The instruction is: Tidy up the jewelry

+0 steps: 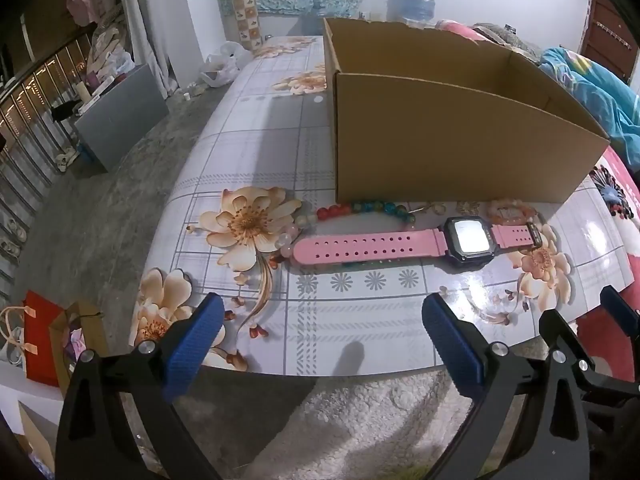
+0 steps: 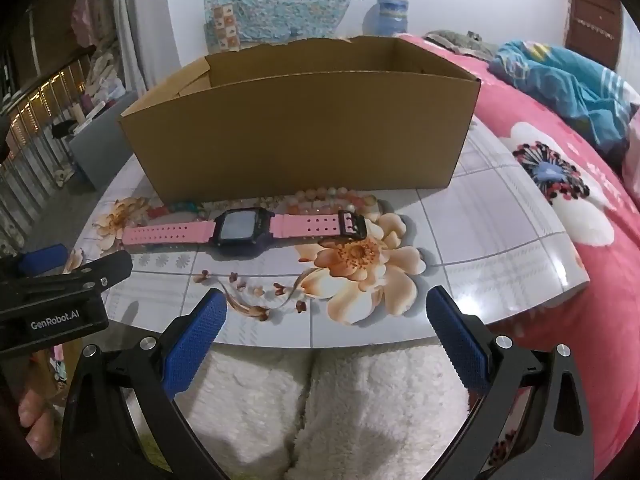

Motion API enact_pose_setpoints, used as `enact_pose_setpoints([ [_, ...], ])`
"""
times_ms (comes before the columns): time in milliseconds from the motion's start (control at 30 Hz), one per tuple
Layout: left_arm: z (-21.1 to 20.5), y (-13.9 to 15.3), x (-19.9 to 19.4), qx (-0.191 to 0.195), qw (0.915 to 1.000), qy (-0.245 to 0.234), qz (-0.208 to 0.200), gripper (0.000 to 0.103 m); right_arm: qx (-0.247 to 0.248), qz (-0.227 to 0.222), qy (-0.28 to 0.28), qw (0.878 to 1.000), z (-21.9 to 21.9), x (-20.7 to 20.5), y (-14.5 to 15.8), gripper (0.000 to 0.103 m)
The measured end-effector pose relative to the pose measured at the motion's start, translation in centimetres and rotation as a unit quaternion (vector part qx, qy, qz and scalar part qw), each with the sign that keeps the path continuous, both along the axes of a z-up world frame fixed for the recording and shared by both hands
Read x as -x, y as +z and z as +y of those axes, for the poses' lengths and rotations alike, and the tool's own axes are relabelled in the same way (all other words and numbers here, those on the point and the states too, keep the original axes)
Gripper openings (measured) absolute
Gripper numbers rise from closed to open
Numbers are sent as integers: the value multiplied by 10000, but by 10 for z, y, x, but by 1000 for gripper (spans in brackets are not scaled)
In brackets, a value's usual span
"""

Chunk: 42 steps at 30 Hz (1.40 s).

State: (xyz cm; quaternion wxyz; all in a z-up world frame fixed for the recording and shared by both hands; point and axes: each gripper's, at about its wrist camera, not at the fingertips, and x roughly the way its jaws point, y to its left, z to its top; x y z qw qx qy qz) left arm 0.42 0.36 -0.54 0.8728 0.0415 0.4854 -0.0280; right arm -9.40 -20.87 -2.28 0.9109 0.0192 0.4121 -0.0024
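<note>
Both the left gripper and the right gripper are held side by side, tilted downward, with blue-padded fingers spread wide and nothing gripped.

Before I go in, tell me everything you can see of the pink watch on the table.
The pink watch lies flat and unbuckled on the floral table, stretched lengthwise just in front of the cardboard box. It has a dark square case with a pale screen facing up, a pink rubbery-looking strap with rows of holes, and a dark buckle at one end. Bead bracelets lie between it and the box, some against the strap. Neither tongs touch it.
</note>
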Motion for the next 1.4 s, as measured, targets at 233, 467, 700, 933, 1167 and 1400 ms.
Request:
enact_pose_setpoints([
  [233,0,0,0,-9,10000,-2,1,97,13,-36,0,10000,1,0,4,96],
  [467,-1,0,0,-12,10000,4,-1,97,21,-48,6,10000,2,0,6,96],
  [700,0,0,0,-17,10000,-8,-4,97,5,-61,1,10000,1,0,8,96],
  [933,-1,1,0,-17,10000,3,-6,97,15,-73,-4,10000,0,1,9,96],
  [1167,-1,1,-1,-19,10000,1,-13,97,13,-77,-2,10000,0,1,9,96],
  [1400,-2,1,-1,-25,10000,-2,-14,97,14,-81,-5,10000,0,1,9,96],
])
